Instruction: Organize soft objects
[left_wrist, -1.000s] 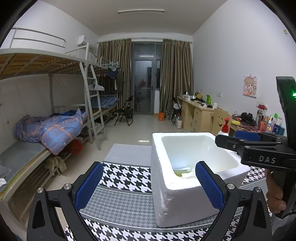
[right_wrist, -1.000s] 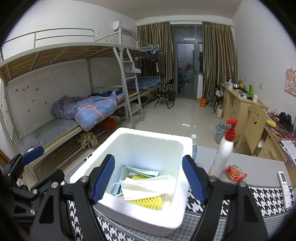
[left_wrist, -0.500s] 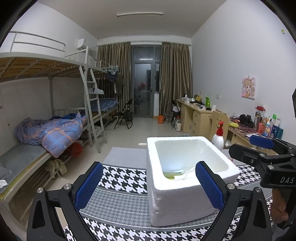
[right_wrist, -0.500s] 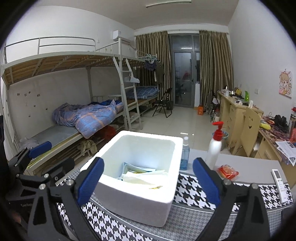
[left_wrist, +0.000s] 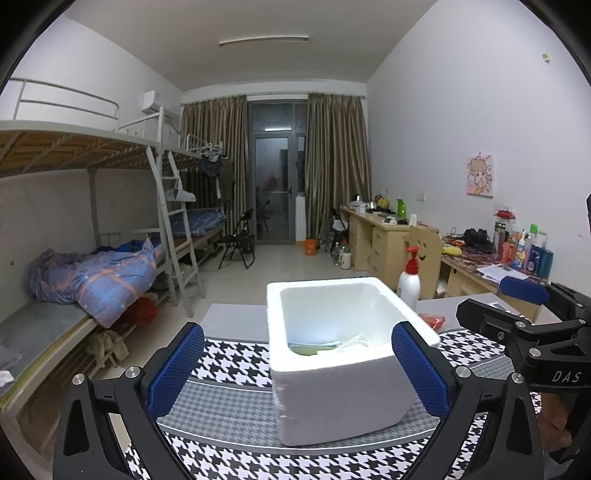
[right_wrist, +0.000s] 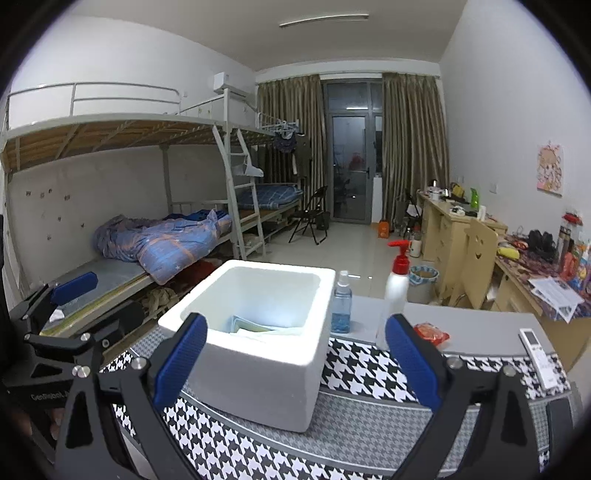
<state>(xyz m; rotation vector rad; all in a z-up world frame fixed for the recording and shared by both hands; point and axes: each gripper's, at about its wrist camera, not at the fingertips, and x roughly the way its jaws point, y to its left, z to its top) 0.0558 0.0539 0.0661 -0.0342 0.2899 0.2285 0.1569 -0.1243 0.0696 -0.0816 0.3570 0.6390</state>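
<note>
Masks (right_wrist: 266, 329) lay loose in the foam box (right_wrist: 258, 369); both your grippers (left_wrist: 297, 367) (right_wrist: 295, 360) hung empty, fingers wide. Any nudge could have slid that light box across the counter (right_wrist: 369, 424).

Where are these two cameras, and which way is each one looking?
Left wrist: rides the left gripper, facing the foam box; its blue fingers and the right gripper show.
Right wrist: rides the right gripper, facing the same box; the left gripper shows.
Shared: box, pump bottle, bunk beds.

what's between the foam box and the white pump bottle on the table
A small blue spray bottle stands between the foam box and the pump bottle; only the right wrist view shows it.
</note>
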